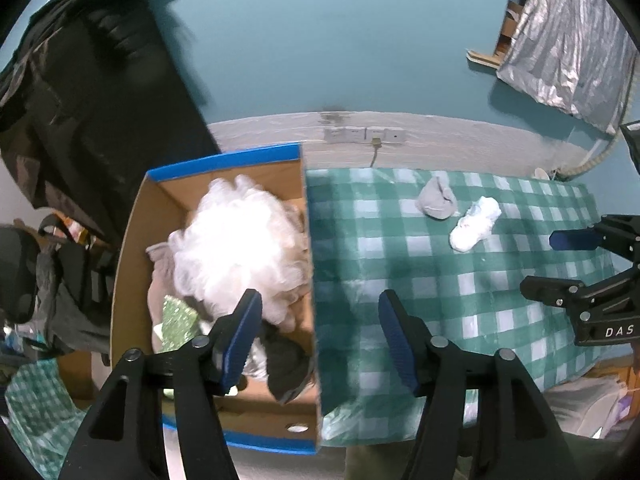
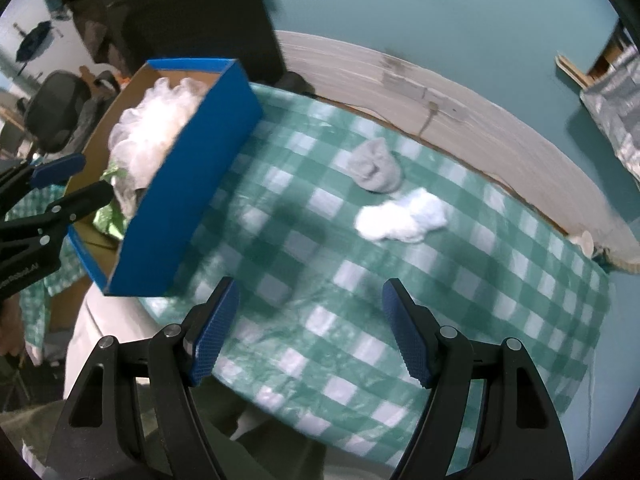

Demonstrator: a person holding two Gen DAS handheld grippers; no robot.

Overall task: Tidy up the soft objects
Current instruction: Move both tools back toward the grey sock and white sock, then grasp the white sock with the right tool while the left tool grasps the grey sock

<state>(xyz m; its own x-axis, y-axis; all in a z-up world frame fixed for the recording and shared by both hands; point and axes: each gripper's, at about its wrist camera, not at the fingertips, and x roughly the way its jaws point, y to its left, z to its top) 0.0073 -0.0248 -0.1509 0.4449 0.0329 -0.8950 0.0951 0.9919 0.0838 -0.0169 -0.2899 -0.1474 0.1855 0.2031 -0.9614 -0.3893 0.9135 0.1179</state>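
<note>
Left wrist | box rim abuts tablecloth edge | jaws empty

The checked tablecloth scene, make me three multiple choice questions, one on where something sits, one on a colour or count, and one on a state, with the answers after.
1. Where does the grey sock lie?
A. In the box
B. On the checked tablecloth, beside the white bundle
C. Between the right gripper's jaws

2. What colour is the outside of the cardboard box?
A. Red
B. Blue
C. Yellow

3. How does the right gripper stand?
A. Open with nothing between its jaws
B. Shut on the sock
C. Shut on the bundle

Answers:
1. B, the sock rests on the cloth next to the bundle, well apart from the box.
2. B, the box's outer wall and rim are blue, with brown card inside.
3. A, only tablecloth shows in the gap between its jaws.
</note>
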